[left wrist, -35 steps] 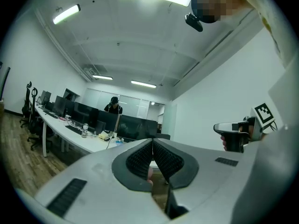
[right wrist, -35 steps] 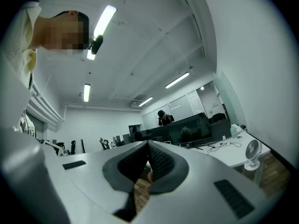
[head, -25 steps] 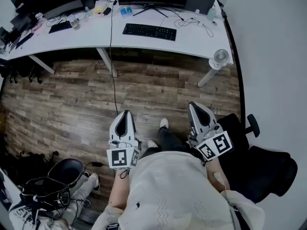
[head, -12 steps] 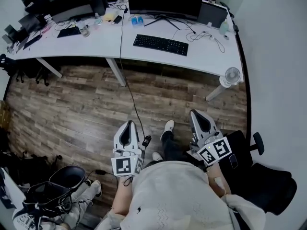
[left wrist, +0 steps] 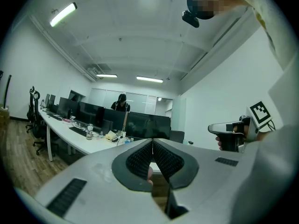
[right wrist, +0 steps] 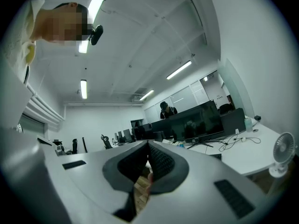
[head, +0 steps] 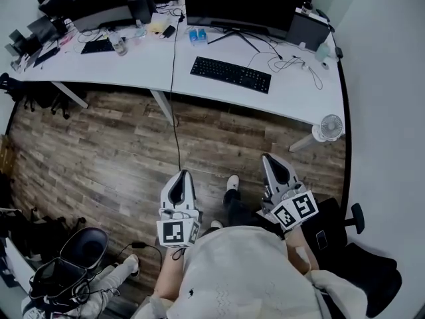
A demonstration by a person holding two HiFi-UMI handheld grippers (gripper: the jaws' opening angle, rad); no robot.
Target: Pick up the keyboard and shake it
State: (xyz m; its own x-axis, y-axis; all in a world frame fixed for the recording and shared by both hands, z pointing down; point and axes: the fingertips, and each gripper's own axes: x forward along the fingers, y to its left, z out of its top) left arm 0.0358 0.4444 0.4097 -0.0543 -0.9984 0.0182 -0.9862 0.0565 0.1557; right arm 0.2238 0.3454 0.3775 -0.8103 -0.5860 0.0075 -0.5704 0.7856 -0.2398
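The black keyboard (head: 230, 74) lies flat on the white desk (head: 292, 92), in front of a wide dark monitor (head: 239, 2). Both grippers are held level over the wooden floor, well short of the desk and apart from the keyboard. My left gripper (head: 179, 174) is shut with nothing in it; in its own view the pads meet at the tip (left wrist: 152, 142). My right gripper (head: 271, 158) also has its jaws together and empty (right wrist: 148, 144). It shows in the left gripper view too, as the right gripper (left wrist: 229, 130) held in a hand.
A white fan (head: 330, 126) stands on the floor by the desk's right end. A cable (head: 176, 131) hangs from the desk to the floor. A black office chair (head: 362, 258) is at my right, bags (head: 73, 261) at lower left. A person (left wrist: 121, 101) stands behind the monitors.
The desk and keyboard have slid lower and come nearer in the head view as I move towards them with both grippers. Both stay shut and empty.
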